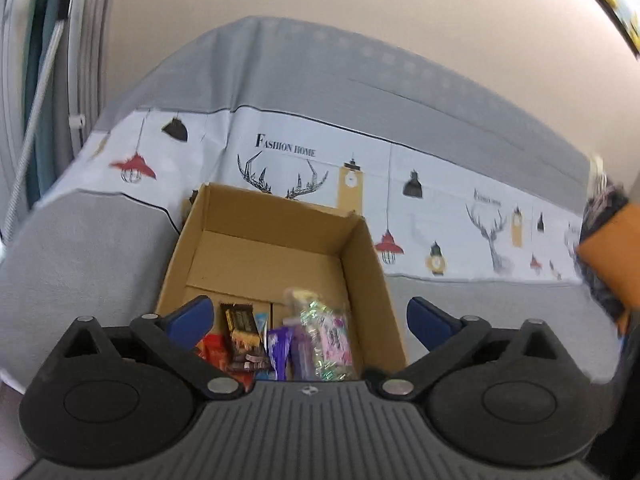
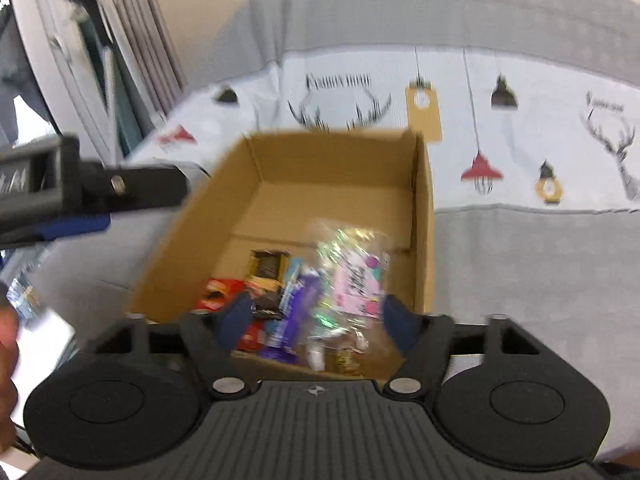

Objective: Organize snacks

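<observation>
Now both the left gripper (image 1: 310,316) and the right gripper (image 2: 316,320) hang wide apart and empty above the cardboard box (image 1: 368,256), the snacks (image 1: 280,344) lie inside it, so next comes fetching another snack.

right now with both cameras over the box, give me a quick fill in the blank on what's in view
1. The snacks lie inside an open ____ box.
2. The box stands on a cloth printed with the words "Fashion ____".
3. The left gripper has blue fingers that stand ____, with nothing between them.
4. The clear shiny packet carries a ____ label.

Missing words: cardboard; home; open; pink
</observation>
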`<state>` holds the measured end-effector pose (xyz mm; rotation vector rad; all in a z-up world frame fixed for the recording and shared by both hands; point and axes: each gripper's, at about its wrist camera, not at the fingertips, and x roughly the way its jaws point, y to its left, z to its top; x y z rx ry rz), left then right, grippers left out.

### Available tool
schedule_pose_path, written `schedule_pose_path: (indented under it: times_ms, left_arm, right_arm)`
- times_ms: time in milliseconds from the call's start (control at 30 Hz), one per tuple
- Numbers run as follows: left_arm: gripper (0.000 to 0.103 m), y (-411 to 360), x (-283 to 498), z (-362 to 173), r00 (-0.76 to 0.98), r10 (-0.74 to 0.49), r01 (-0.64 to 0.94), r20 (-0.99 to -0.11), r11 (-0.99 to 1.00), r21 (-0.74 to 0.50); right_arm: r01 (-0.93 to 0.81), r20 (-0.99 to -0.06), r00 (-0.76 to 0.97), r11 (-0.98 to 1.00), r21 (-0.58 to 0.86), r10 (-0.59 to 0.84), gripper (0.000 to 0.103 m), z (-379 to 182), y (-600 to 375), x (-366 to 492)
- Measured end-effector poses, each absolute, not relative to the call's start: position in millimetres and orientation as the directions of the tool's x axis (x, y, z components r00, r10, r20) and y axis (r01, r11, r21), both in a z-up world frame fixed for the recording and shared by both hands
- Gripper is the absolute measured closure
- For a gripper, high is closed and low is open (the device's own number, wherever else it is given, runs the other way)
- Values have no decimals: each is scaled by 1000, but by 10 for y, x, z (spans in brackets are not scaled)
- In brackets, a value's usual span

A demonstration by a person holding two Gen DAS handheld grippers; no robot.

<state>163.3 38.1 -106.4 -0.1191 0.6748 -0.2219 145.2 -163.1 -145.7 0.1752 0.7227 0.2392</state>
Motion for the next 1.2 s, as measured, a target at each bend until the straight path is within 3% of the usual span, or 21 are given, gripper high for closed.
schedule_pose_path:
  times_ms: [133,433,767,1200]
  left_arm:
    - [0,138,1182,-704,768,-80,73,-635,997,-37]
    - [0,-33,375,-193,800,-40,62,-599,998,16]
    - [0,-50,182,-40,768,60,7,-638,995,103]
    - [0,-25,192,-77,739,75,7,-669,993,119]
  right_arm:
    - [-172,-588,755,953,249,290,9,-975,-1659,1053]
    - [-95,-593,783,978,188,190,1,-409,-1612,295]
    - [-45,-625,765,980,192,158,1,-337,-1532,38]
    - [-45,-655,733,974,223,184,1,-415,-1484,55]
